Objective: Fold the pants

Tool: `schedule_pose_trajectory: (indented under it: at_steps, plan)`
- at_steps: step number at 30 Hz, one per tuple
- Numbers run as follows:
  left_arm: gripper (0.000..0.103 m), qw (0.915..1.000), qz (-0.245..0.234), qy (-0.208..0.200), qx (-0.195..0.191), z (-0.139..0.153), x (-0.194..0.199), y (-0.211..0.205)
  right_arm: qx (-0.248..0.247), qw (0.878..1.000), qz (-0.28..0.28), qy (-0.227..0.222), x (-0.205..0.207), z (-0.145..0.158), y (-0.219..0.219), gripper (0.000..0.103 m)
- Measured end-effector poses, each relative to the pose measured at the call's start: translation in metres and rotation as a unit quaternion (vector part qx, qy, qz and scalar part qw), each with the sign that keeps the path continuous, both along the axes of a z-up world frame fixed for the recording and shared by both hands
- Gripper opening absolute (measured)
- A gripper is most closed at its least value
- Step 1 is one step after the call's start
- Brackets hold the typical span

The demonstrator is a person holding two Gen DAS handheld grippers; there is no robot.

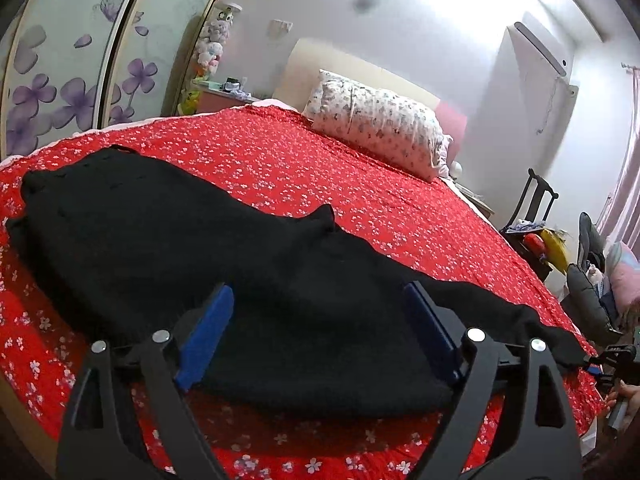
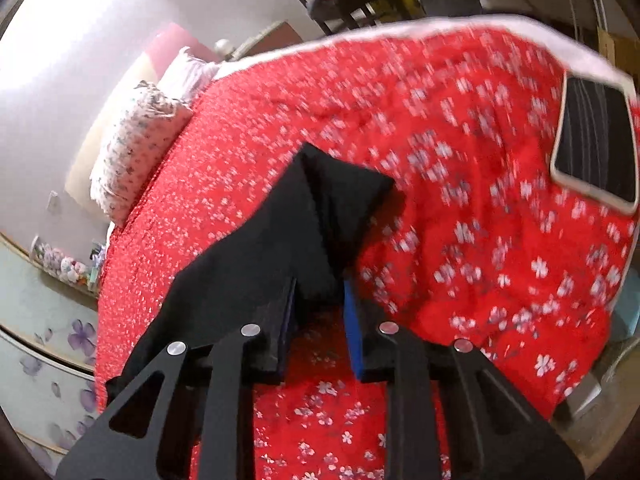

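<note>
Pants (image 1: 224,264) run from 10 to 4 o'clock across your left gripper (image 1: 320,320), which is spread wide. Your right gripper (image 2: 320,292) pinches the cuff end; carry it toward 10.

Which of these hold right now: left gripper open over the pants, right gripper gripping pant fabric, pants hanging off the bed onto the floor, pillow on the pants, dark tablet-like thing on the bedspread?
1. The left gripper is open above the black pants. True.
2. The right gripper has pant fabric between its fingers. True.
3. The pants hang off onto the floor. False: they lie on the red bedspread.
4. The floral pillow rests on the pants. False: it sits apart, near the headboard.
5. A dark flat tablet-like object lies on the bedspread. True.
</note>
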State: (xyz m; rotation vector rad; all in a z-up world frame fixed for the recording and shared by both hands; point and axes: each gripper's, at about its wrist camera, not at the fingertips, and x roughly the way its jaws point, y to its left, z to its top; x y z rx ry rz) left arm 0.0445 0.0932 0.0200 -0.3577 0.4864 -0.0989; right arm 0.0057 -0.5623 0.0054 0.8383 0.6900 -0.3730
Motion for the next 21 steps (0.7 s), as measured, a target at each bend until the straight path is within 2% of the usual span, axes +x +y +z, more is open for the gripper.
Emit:
schedule_pose_trajectory:
  at_steps: [2,3,5,7,8,10,13,14,16,18,20,21]
  plan:
    - [0.087,1.0000,0.000,0.001,0.001,-0.001,0.001,-0.001,-0.058,0.998,0.008,-0.020,0.008,0.021,0.008,0.022]
    - [0.087,1.0000,0.001,0.001,0.004,-0.002,0.002,-0.001,-0.108,0.994,0.012,-0.034,0.013,0.037,0.015,0.022]
    - [0.087,0.9999,0.002,0.000,0.013,-0.003,0.003,-0.004,-0.174,0.982,0.024,-0.065,0.021,0.057,0.025,0.022]
    - [0.087,0.9997,0.003,-0.001,0.023,-0.003,0.004,-0.005,-0.237,0.967,0.026,-0.093,0.029,0.077,0.031,0.022]
    - [0.087,0.9996,0.005,-0.001,0.029,-0.004,0.004,-0.005,-0.246,0.964,0.019,-0.100,0.031,0.081,0.027,0.022]
    - [0.088,0.9994,0.008,0.000,0.034,-0.005,0.005,-0.005,-0.220,0.973,-0.002,-0.072,0.040,0.069,0.005,0.022]
    - [0.088,0.9994,0.014,0.006,0.031,-0.008,0.008,-0.001,-0.140,0.989,-0.030,0.032,0.051,0.012,-0.035,0.022]
    - [0.088,0.9994,0.016,0.007,0.029,-0.008,0.009,-0.001,-0.120,0.991,-0.028,0.054,0.052,-0.003,-0.043,0.022]
    - [0.088,0.9996,0.019,0.009,0.021,-0.008,0.010,0.001,-0.107,0.993,-0.024,0.044,0.048,-0.007,-0.050,0.022]
    - [0.088,0.9997,0.020,0.011,0.011,-0.009,0.011,0.003,-0.123,0.991,-0.022,0.037,0.046,0.000,-0.046,0.022]
    - [0.089,0.9997,0.019,0.011,0.009,-0.008,0.011,0.003,-0.137,0.989,-0.022,0.045,0.044,0.004,-0.042,0.032]
    - [0.089,0.9997,0.019,0.010,0.010,-0.007,0.011,0.002,-0.135,0.989,-0.033,0.056,0.041,0.005,-0.042,0.048]
